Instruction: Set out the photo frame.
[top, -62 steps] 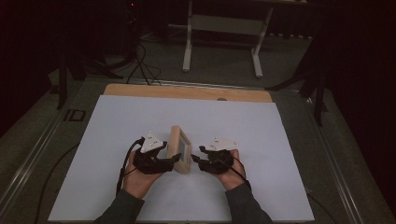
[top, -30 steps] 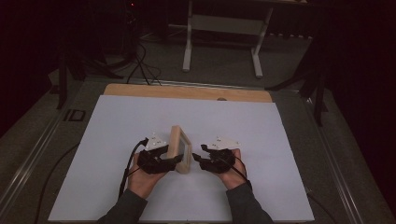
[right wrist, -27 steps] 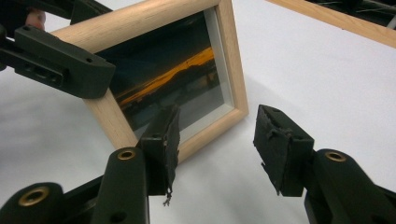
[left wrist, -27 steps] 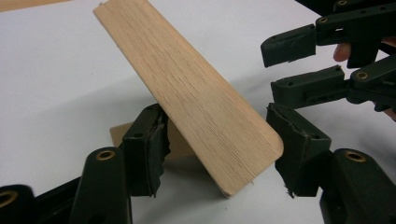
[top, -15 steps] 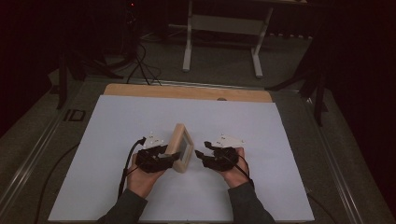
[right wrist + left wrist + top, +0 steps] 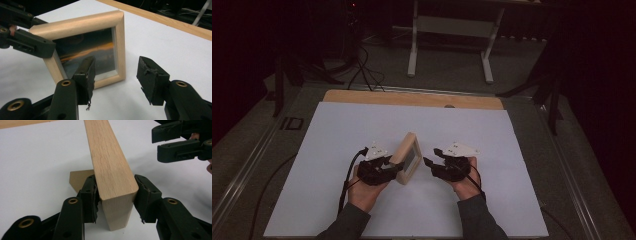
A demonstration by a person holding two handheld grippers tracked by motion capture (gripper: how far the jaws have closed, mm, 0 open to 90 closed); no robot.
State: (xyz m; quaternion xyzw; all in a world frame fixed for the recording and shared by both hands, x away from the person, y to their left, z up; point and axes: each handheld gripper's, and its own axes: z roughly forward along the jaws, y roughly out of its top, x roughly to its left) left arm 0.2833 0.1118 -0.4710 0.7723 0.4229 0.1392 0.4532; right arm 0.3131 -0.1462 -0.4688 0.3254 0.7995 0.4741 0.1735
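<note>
High view: a wooden picture frame (image 6: 408,157) stands tilted near the middle of the white table (image 6: 337,130), just in front of the person. Left gripper (image 6: 388,169) pinches the frame's near edge; in the left gripper view both pads (image 6: 91,195) press against the wood (image 6: 110,167), the jaws having just been closing on it, and a tan back stand (image 6: 77,180) rests on the table behind. Right gripper (image 6: 430,161) hangs just beside the glass face (image 6: 87,53), its jaws spread with nothing between them, apart from the frame.
</note>
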